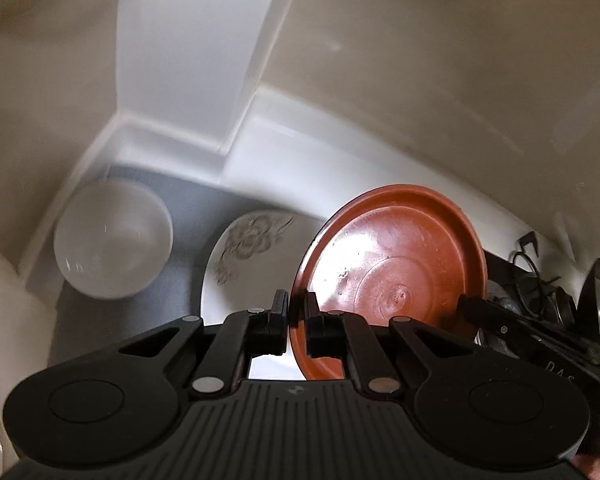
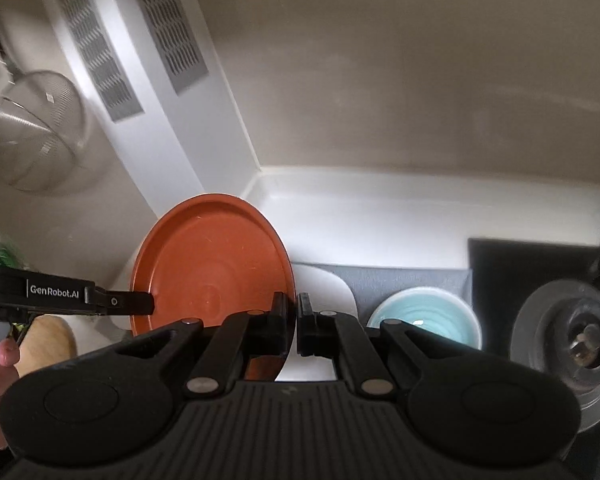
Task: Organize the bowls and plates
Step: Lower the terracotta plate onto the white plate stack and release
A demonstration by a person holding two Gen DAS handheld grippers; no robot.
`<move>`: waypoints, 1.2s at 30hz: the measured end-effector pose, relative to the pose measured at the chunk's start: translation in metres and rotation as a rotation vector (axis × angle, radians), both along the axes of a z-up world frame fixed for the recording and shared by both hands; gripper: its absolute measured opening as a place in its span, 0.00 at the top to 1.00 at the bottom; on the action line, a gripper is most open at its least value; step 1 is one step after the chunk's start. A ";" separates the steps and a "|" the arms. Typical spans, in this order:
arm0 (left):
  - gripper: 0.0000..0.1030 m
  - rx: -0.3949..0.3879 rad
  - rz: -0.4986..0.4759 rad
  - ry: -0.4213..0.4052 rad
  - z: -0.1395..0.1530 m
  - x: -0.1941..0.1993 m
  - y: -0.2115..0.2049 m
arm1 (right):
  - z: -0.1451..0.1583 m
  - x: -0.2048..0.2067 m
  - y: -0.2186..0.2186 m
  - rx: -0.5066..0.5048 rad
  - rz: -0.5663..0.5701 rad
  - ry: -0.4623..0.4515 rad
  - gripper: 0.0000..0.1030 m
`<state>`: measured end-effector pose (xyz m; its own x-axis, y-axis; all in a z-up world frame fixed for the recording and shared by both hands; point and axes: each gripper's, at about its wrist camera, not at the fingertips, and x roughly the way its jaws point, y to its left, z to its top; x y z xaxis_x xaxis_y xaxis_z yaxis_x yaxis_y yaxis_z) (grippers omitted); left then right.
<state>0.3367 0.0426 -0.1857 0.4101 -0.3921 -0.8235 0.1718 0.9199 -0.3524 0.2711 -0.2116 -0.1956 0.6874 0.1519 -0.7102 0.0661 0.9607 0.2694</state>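
Note:
A terracotta-red plate (image 1: 392, 276) is held on edge, tilted, above the counter. My left gripper (image 1: 297, 312) is shut on its left rim, and my right gripper (image 2: 293, 314) is shut on its opposite rim; the plate also shows in the right wrist view (image 2: 212, 268). Under it lies a white plate with a grey flower pattern (image 1: 244, 256), seen plain white in the right wrist view (image 2: 324, 292). A white bowl (image 1: 112, 240) stands to the left on a grey mat (image 1: 188, 216). A light blue bowl (image 2: 428, 312) stands on the mat to the right.
A white backsplash ledge and pillar (image 1: 188, 80) run behind the mat. A metal strainer (image 2: 36, 132) hangs at the left wall. A round grey appliance base (image 2: 568, 328) stands at the right. A wooden board (image 2: 48, 340) lies at the lower left.

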 end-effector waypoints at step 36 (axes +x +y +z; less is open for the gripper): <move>0.43 0.158 0.001 -0.069 -0.082 0.020 -0.015 | -0.117 0.043 0.002 -0.007 -0.061 0.135 0.61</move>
